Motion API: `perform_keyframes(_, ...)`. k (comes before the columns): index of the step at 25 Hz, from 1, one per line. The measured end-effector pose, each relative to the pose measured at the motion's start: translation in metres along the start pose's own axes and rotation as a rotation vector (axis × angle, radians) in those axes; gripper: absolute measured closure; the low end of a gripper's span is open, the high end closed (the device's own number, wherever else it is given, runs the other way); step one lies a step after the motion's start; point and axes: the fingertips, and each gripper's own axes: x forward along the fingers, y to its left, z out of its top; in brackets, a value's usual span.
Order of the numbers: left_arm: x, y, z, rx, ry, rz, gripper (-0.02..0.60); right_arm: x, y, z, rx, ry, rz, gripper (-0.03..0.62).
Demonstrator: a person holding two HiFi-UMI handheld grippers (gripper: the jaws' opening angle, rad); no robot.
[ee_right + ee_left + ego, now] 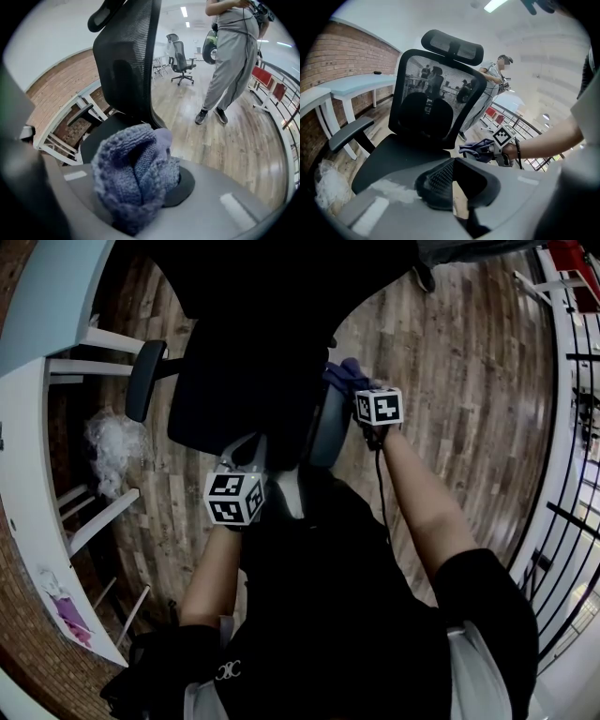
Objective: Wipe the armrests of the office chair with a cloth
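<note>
The black mesh office chair stands in front of me, with its left armrest at the left and its grey right armrest by my right hand. My right gripper is shut on a bunched blue-purple knit cloth, held at the far end of the right armrest. Contact with the armrest is hidden by the cloth. In the left gripper view the same cloth shows beside the seat. My left gripper hovers near the seat's front with its jaws slightly apart and nothing between them.
A white desk along a brick wall runs down the left, with a crumpled plastic bag under it. A railing borders the right. A person in grey stands behind the chair, and another office chair is farther back.
</note>
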Motion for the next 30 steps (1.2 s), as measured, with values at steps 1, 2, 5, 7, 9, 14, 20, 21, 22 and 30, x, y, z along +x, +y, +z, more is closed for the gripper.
perform_keyframes(1, 0.000, -0.001, 0.000, -0.001, 0.000, 0.000, 0.575, -0.001, -0.001, -0.002, 0.004, -0.002, -0.002, 0.546)
perform_keyframes(2, 0.000, -0.001, 0.000, -0.001, 0.000, 0.000, 0.575, -0.002, -0.001, -0.004, 0.010, -0.004, -0.005, 0.546)
perform_keyframes(5, 0.002, -0.002, 0.002, 0.004, 0.002, -0.008, 0.575, -0.006, -0.002, -0.012, 0.041, -0.002, -0.015, 0.546)
perform_keyframes(7, 0.004, -0.003, 0.003, 0.012, 0.004, -0.018, 0.575, -0.010, -0.002, -0.022, 0.056, 0.004, -0.019, 0.546)
perform_keyframes(9, 0.006, -0.004, 0.005, 0.020, 0.008, -0.030, 0.575, -0.012, -0.001, -0.035, 0.067, 0.019, -0.019, 0.546)
perform_keyframes(14, 0.006, -0.006, 0.007, 0.047, 0.022, -0.066, 0.575, -0.020, 0.014, -0.078, 0.092, 0.072, 0.014, 0.546)
perform_keyframes(20, 0.004, -0.009, 0.000, 0.073, 0.041, -0.104, 0.575, -0.033, 0.035, -0.115, 0.136, 0.075, 0.033, 0.546)
perform_keyframes(21, 0.003, -0.010, -0.001, 0.079, 0.043, -0.111, 0.575, -0.035, 0.039, -0.120, 0.140, 0.077, 0.034, 0.546)
perform_keyframes(22, 0.001, -0.010, -0.001, 0.084, 0.044, -0.116, 0.575, -0.038, 0.043, -0.125, 0.142, 0.079, 0.036, 0.546)
perform_keyframes(30, -0.008, -0.008, -0.010, 0.133, 0.083, -0.165, 0.575, -0.056, 0.082, -0.168, 0.174, 0.084, 0.054, 0.546)
